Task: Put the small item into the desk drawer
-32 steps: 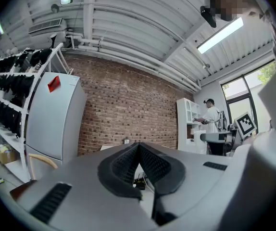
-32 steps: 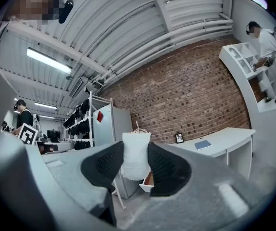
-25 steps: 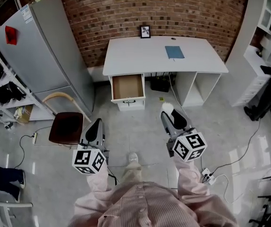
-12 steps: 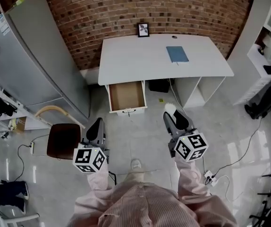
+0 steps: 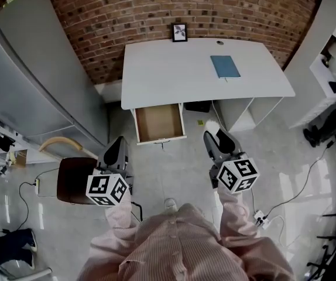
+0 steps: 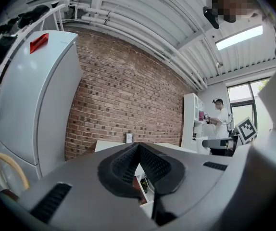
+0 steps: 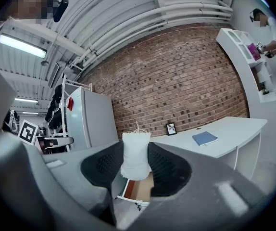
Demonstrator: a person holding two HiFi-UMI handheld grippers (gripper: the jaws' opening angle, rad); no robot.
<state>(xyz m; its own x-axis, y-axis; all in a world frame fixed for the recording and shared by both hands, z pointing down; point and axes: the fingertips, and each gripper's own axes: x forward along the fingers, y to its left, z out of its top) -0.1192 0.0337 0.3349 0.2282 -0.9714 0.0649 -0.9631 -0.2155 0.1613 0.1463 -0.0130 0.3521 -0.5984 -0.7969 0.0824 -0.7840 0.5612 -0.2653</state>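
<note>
Right claw (image 5: 214, 134) is clenched on the small white item (image 7: 136, 154), whose long axis stands upright between the pads. It is held above the floor (image 5: 180, 168), short of the desk. The open drawer (image 5: 159, 122), under the white tabletop (image 5: 174, 69), lies up and to the left of this claw in the head view, well apart, so the carry likely runs forward and leftward. Left claw (image 5: 119, 144) is closed on nothing at lower left.

Rough brick wall (image 5: 156, 7), smooth matt white desk (image 5: 168, 69), wood-lined drawer (image 5: 159, 122), glossy floor (image 5: 180, 164)
</note>
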